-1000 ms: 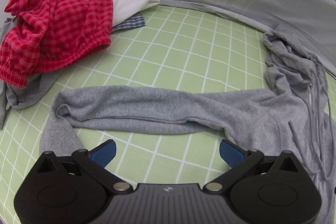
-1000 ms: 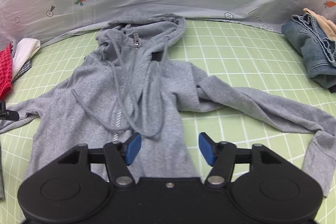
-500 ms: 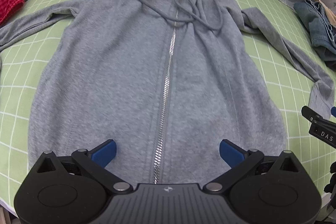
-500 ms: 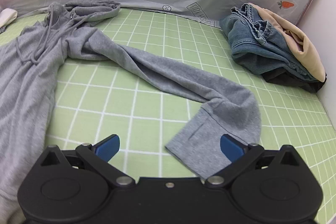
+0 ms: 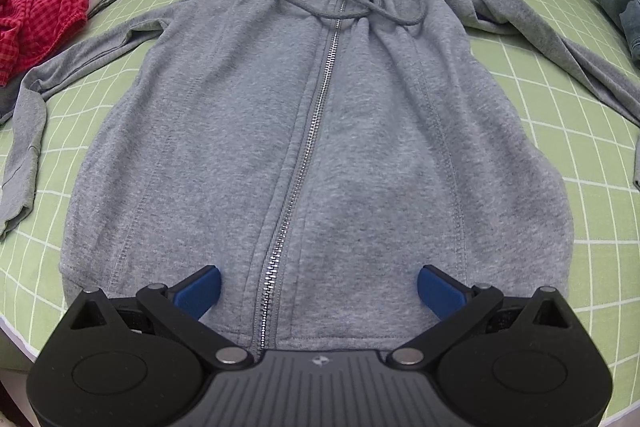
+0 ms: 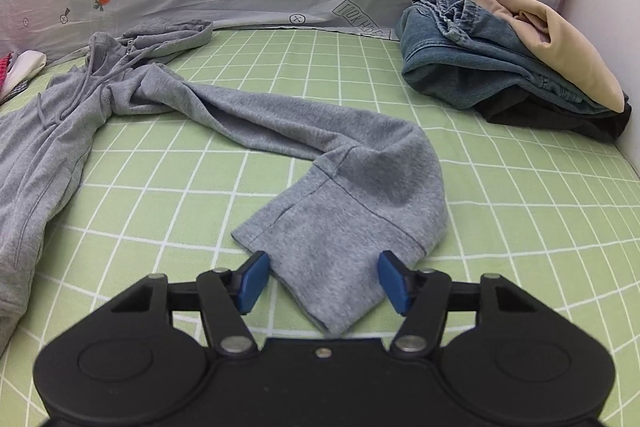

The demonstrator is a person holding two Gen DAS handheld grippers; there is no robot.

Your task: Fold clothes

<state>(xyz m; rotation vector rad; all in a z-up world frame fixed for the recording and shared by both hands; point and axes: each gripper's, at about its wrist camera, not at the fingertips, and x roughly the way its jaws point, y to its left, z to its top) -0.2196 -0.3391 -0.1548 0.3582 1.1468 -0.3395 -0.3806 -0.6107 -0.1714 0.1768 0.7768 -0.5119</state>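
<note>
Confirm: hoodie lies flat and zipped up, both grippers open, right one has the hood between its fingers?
Not the hood. The right wrist view shows the right gripper open around the sleeve cuff of the hoodie; the rest holds, left gripper open too.

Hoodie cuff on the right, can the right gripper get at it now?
Probably yes. The right gripper is open, the hoodie cuff lies flat between its fingers on the green sheet, and nothing covers it.

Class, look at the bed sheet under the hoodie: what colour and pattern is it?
The sheet is light green with a grid of white lines, clearest in the right wrist view beside the grey hoodie.
</note>
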